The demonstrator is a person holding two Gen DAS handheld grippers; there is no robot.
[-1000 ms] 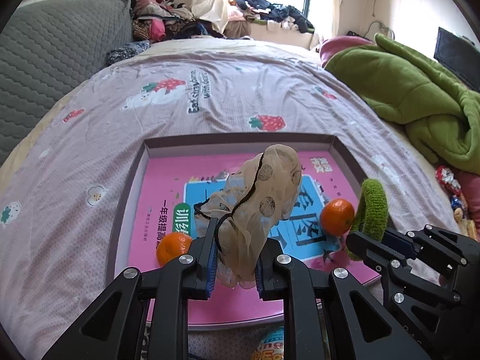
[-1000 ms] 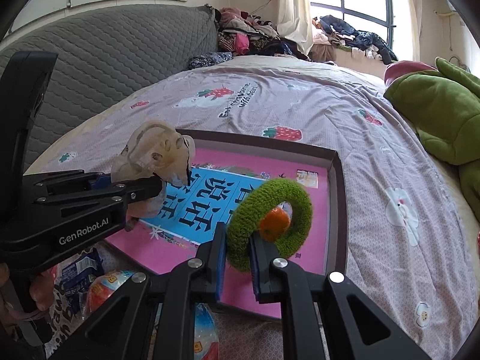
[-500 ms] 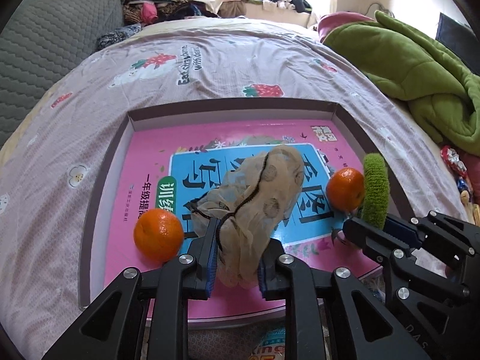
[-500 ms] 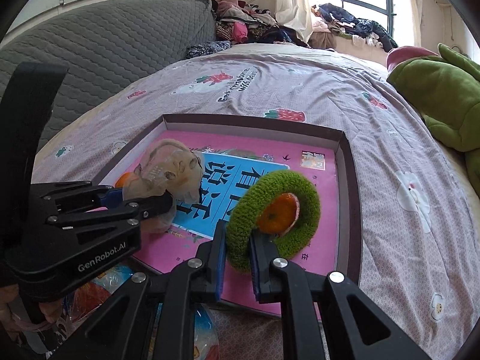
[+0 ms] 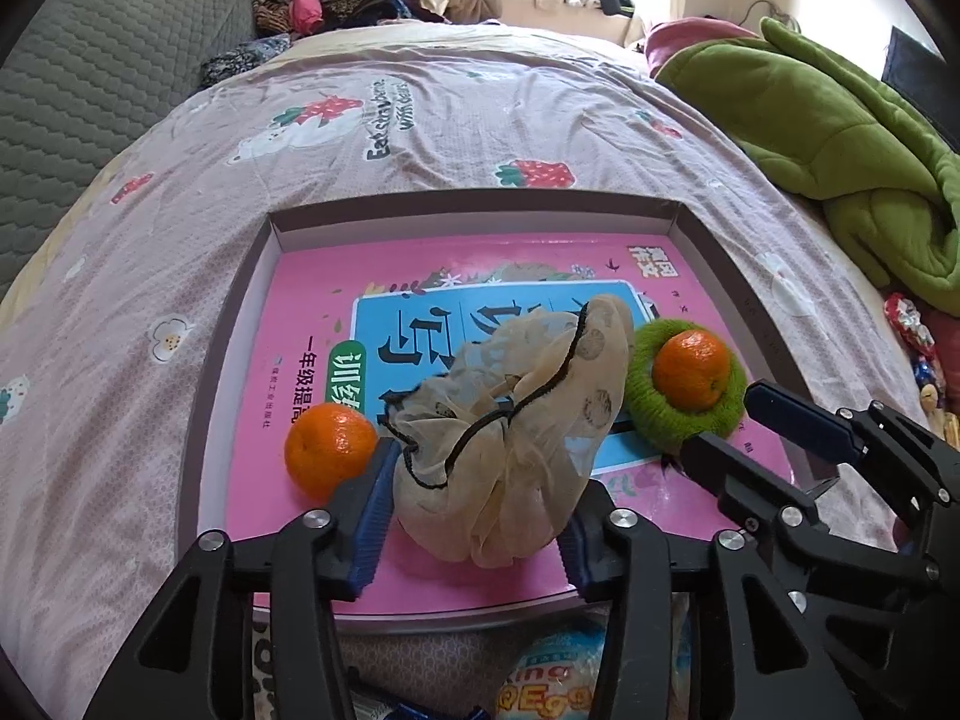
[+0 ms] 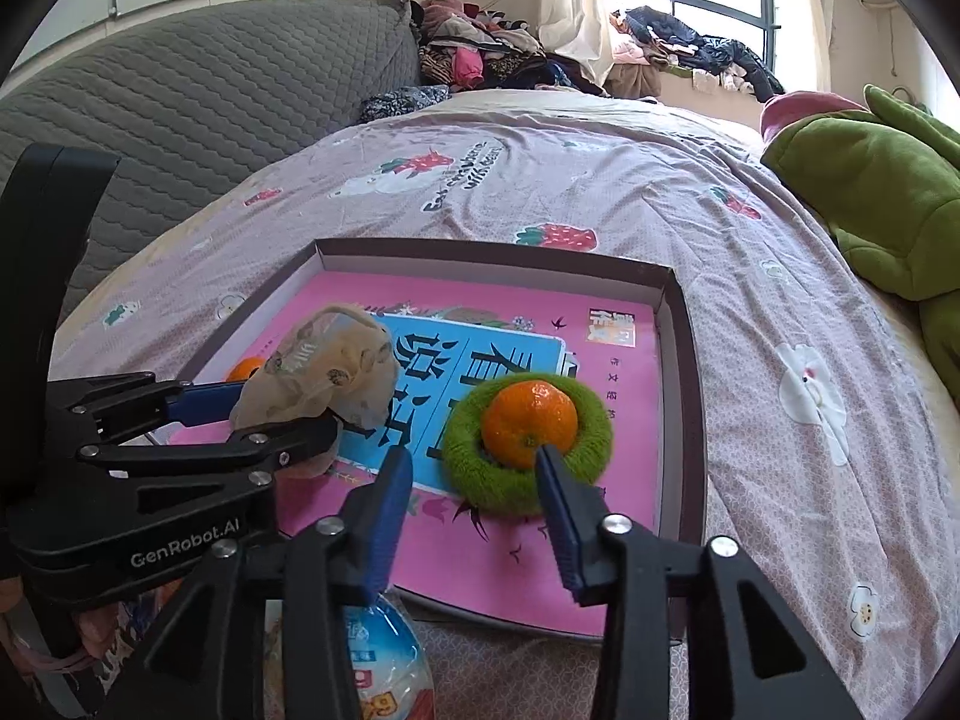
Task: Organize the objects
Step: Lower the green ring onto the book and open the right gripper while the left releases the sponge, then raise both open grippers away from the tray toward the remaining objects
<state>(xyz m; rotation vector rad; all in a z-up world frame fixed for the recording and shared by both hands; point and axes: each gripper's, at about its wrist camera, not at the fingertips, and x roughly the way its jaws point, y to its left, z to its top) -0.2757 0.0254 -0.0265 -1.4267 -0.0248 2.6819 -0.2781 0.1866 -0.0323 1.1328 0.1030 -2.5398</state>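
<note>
Tray (image 5: 714,252) holds a book (image 5: 312,276) — pouch (image 5: 510,420) between two tangerines (image 5: 329,447)

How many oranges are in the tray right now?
2. One orange sits on the pink book at the tray's near-left, beside the beige fabric bundle. The other orange sits inside the green scrunchie on the right. The bundle could hide more.

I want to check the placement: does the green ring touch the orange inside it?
Touching. The right wrist view shows the orange seated in the hole of the green ring, the fuzzy rim pressed around its lower half with no gap visible.
</note>
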